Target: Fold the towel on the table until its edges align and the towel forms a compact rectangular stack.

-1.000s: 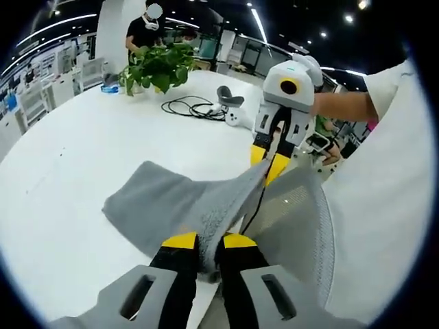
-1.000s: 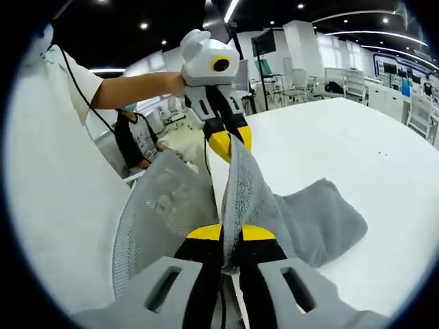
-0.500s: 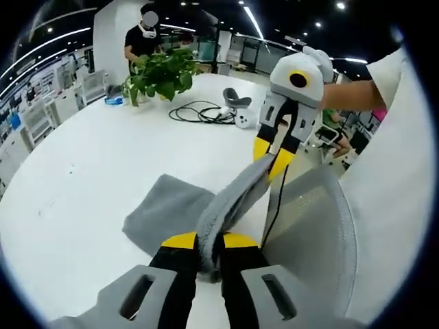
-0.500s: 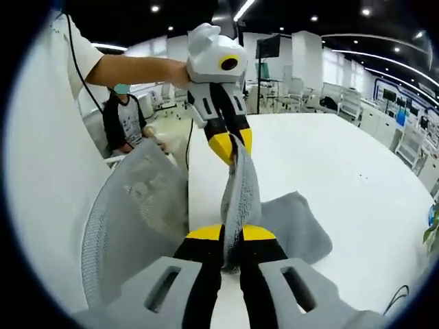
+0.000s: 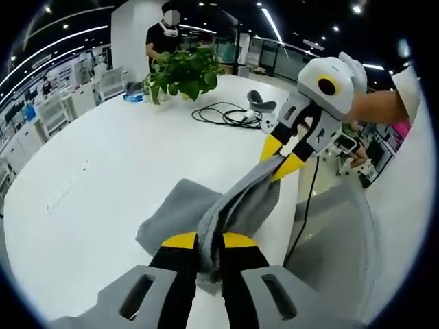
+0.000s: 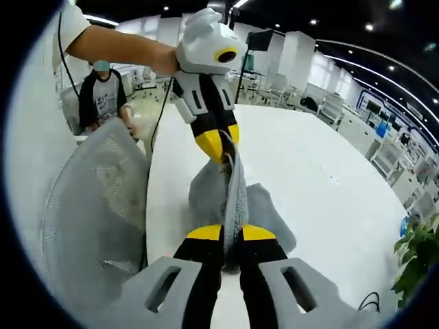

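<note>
1. My left gripper [image 5: 209, 240] is clamped on one end of the grey towel [image 5: 233, 205].
2. My right gripper [image 6: 231, 233] is clamped on the other end, the edge stretched between them.
3. The towel's remainder drapes onto the white table [image 5: 103, 178] near its edge.
4. A mesh chair [image 6: 96, 205] stands beside that edge; a potted plant [image 5: 182, 68] and black cable [image 5: 219, 115] sit toward the far edge.

towel [image 5: 236, 205] lifted higher, more bunched
</note>
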`<state>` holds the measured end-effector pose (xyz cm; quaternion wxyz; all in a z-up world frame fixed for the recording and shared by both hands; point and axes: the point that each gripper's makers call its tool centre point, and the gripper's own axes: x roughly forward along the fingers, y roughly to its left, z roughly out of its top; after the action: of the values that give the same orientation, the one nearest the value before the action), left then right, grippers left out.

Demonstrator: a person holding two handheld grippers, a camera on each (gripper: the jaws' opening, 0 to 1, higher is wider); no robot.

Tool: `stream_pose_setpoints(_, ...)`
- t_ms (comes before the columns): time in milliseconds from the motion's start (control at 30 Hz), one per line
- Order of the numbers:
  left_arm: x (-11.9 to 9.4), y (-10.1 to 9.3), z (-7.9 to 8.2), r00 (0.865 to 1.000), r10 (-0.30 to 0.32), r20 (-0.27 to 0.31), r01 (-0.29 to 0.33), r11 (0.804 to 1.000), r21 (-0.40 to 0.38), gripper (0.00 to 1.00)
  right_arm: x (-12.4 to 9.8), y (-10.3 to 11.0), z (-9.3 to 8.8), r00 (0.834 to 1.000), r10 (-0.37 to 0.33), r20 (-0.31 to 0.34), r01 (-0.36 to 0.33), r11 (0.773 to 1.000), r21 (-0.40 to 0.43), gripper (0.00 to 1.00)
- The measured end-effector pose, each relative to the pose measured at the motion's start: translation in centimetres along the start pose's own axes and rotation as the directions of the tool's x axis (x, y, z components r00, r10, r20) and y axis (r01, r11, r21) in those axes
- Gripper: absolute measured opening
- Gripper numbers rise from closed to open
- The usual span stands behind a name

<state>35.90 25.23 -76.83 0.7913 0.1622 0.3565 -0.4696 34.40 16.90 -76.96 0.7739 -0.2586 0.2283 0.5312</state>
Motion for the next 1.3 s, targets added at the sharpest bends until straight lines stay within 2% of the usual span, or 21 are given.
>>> stream_pose_setpoints(267,1.2,1.4,-0.1,1.000,0.029,0.009,-0.028,0.999,-0.026,0.11,1.3,-2.3,-0.5,0.996,-0.079,-0.030,0.079,0.997,-0.011,0.06)
stream_pose_setpoints(467,2.2,2.5,-0.5,0.999,0.052,0.012,-0.051,0.998,-0.047,0.12,2.5,-3.5,-1.1,0.994,-0.102,-0.045,0.100,0.993,-0.056,0.06)
stream_pose_setpoints(733,3.4,3.9,-1.8,0.995,0.100,0.002,-0.099,0.989,-0.105,0.12,4.5,-4.7,-1.8,0.991,-0.115,-0.061,0.107,0.986,-0.130,0.07)
stream_pose_setpoints(1067,4.7,5.5,-3.0,0.988,0.156,-0.019,-0.157,0.978,-0.136,0.12,6.7,-5.9,-2.5,0.990,-0.120,-0.075,0.109,0.985,-0.133,0.07)
stream_pose_setpoints(1300,5.7,6.3,-3.7,0.985,0.168,-0.031,-0.171,0.973,-0.157,0.12,7.9,-6.7,-3.2,0.988,-0.116,-0.099,0.106,0.989,-0.107,0.08)
